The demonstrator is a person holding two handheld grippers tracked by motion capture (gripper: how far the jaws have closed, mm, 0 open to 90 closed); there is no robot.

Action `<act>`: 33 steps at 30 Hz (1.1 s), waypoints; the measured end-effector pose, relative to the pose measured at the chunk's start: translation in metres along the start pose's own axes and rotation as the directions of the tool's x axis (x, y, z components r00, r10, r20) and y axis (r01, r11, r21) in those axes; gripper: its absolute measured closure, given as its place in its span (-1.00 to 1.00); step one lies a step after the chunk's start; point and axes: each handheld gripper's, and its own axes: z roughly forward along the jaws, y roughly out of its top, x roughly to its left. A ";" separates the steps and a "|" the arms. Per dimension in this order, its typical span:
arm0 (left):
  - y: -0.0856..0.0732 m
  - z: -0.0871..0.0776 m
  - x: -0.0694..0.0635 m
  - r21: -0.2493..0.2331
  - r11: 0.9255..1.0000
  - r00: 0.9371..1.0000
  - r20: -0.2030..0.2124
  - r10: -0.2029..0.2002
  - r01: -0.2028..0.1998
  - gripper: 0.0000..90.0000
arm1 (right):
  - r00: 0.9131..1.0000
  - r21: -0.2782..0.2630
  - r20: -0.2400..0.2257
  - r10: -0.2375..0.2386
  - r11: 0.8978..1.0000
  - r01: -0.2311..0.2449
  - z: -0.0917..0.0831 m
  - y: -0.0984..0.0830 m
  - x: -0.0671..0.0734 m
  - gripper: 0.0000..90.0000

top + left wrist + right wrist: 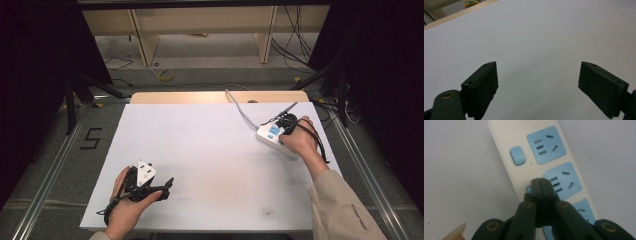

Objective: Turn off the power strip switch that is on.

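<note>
White counter (210, 150) carries a power strip (544, 157) directly beneath the right gripper (539, 180), jaws pressed together on a switch; left gripper (537, 77), well apart, jaws wide, empty.

We see even overhead light on the white table (210, 150), with dark surroundings at both sides. Shadows are soft and faint. The gripper views are slightly soft; the nearest jaw parts are blurred. No glare.
</note>
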 end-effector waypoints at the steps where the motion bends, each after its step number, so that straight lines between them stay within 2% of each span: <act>1: 0.000 0.000 0.000 0.000 1.000 1.000 0.000 0.000 0.000 -0.65 | 1.000 -0.002 0.002 -0.003 1.000 0.003 0.000 0.000 0.000 1.00; 7: 0.000 0.000 0.000 0.002 1.000 1.000 0.000 -0.001 0.001 -0.65 | 1.000 -0.009 -0.008 0.012 1.000 -0.012 0.000 -0.001 -0.002 1.00; 33: 0.000 0.000 0.000 0.001 1.000 1.000 -0.002 0.002 -0.002 -0.65 | 1.000 -0.004 -0.020 0.019 1.000 -0.019 0.000 0.000 -0.003 1.00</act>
